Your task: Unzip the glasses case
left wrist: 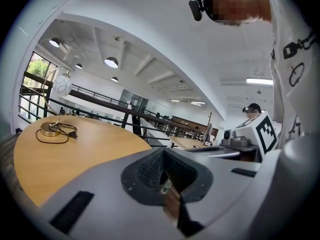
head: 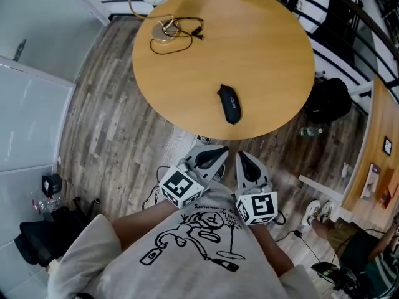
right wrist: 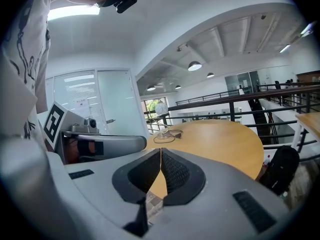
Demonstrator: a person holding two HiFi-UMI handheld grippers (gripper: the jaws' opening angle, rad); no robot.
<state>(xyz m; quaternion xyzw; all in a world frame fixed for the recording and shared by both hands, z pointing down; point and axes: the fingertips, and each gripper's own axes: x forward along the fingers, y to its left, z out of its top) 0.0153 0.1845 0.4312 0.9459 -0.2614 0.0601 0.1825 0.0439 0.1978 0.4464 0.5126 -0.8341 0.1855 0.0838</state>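
Note:
A black zipped glasses case (head: 230, 103) lies on the round wooden table (head: 262, 48), close to its near edge. Both grippers are held against the person's chest, short of the table edge and below the case in the head view. My left gripper (head: 214, 153) is shut with nothing in it; its jaws meet at the tips (left wrist: 164, 153). To its right, my right gripper (head: 245, 159) is also shut and empty, jaws closed together (right wrist: 160, 152). The case does not show in either gripper view; only the table top (left wrist: 60, 154) (right wrist: 220, 139) appears past the jaws.
A lamp with a round brass base (head: 163, 33) and a looped black cable (head: 187, 27) stands at the table's far left. A black backpack (head: 327, 99) and a bottle (head: 310, 131) are on the floor to the right. Railings run behind the table.

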